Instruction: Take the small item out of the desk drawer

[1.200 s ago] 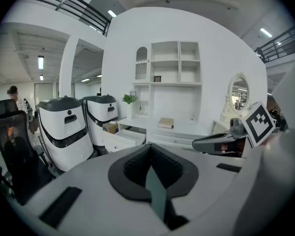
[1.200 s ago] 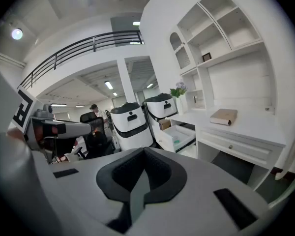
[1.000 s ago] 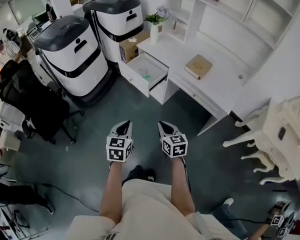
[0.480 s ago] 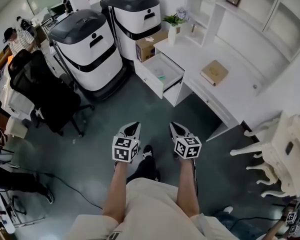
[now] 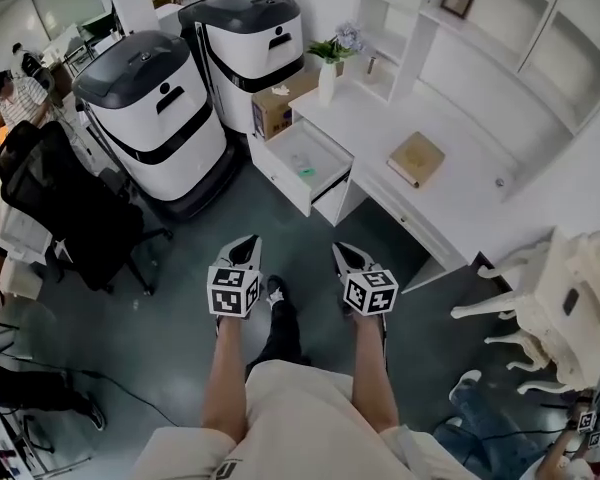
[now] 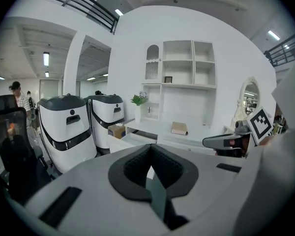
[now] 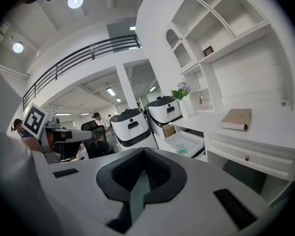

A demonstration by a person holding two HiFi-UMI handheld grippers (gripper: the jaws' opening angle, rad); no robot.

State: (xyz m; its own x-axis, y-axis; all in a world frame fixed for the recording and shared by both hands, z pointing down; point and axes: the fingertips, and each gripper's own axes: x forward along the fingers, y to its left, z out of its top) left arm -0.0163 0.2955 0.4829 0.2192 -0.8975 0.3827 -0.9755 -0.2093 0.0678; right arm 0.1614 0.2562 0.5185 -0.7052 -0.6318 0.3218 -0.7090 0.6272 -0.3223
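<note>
The left gripper (image 5: 247, 242) and right gripper (image 5: 342, 252), both closed and empty, are well apart from the open drawer (image 5: 281, 180) holding the small green item (image 5: 305, 171), which is probably light and thin and best pinched across its edges.

White machine (image 5: 155, 118) beside second machine (image 5: 248, 43); black chair (image 5: 60, 203) left; cardboard box (image 5: 273, 111); plant vase (image 5: 327, 80); tan book (image 5: 416, 158).

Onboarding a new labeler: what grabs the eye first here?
The open drawer at upper centre of the head view, under the white desk, with a small green item inside. Two big white-and-black machines stand left of it. Lower down, the left gripper and right gripper hover over the floor, jaws shut, empty.
</note>
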